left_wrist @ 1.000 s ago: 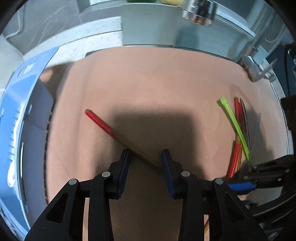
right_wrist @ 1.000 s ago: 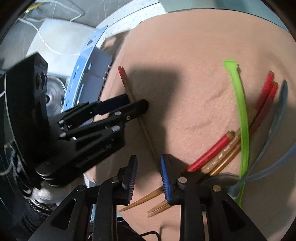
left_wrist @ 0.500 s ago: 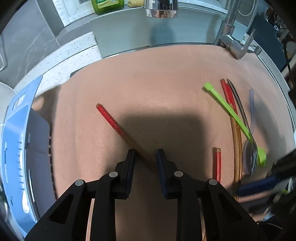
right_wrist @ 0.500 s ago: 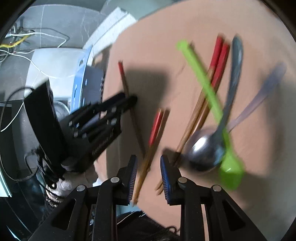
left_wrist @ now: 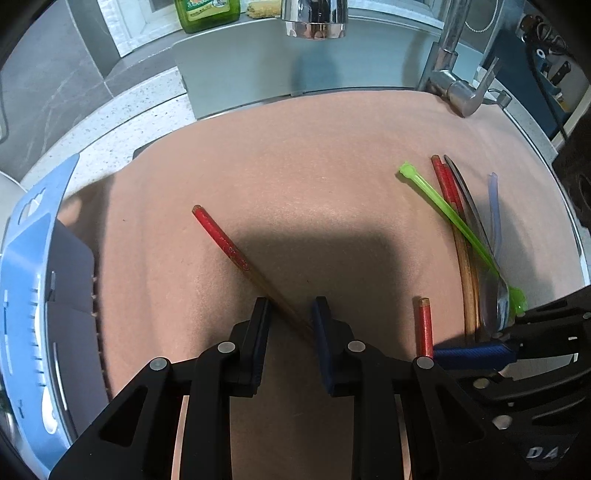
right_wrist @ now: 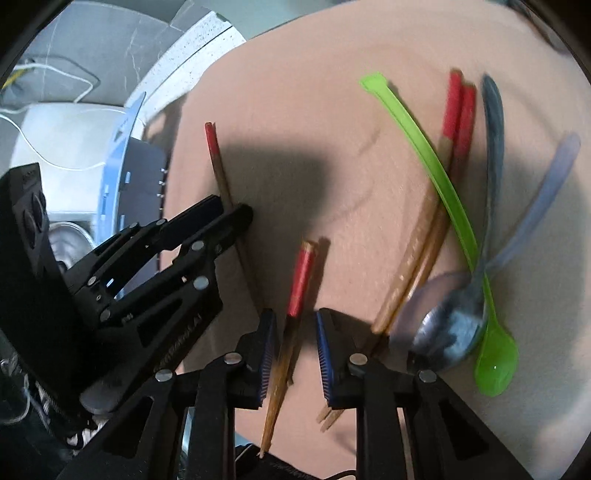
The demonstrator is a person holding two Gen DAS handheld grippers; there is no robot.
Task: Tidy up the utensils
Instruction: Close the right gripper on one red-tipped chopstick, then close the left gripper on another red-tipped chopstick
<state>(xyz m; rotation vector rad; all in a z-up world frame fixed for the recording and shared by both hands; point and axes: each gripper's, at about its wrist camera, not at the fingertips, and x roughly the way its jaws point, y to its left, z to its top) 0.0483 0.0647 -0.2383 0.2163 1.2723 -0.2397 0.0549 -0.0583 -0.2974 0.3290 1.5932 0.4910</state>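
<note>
A red-tipped wooden chopstick [left_wrist: 236, 254] lies slantwise on the peach cloth [left_wrist: 332, 166]. My left gripper [left_wrist: 290, 314] is shut on its bare wooden end, which crosses from one pad to the other. In the right wrist view, a second red-tipped chopstick [right_wrist: 301, 280] runs between the jaws of my right gripper [right_wrist: 295, 317]. Those jaws are closing and the pads stand clear of the stick. To the right lie a green spoon [right_wrist: 443, 184], a pair of red-tipped chopsticks [right_wrist: 458, 110], a metal spoon [right_wrist: 450, 328] and a translucent spoon [right_wrist: 546, 192].
A blue plastic holder [left_wrist: 29, 258] stands at the cloth's left edge. A faucet [left_wrist: 458, 92] and a green soap bottle [left_wrist: 207, 14] are at the back by the sink. The left gripper [right_wrist: 231, 208] sits close to the right one.
The left jaws have narrowed onto the slanted chopstick. The right gripper rolled and shifted, so a single red-tipped chopstick now lies between its jaws, and the spoons have swung to its right.
</note>
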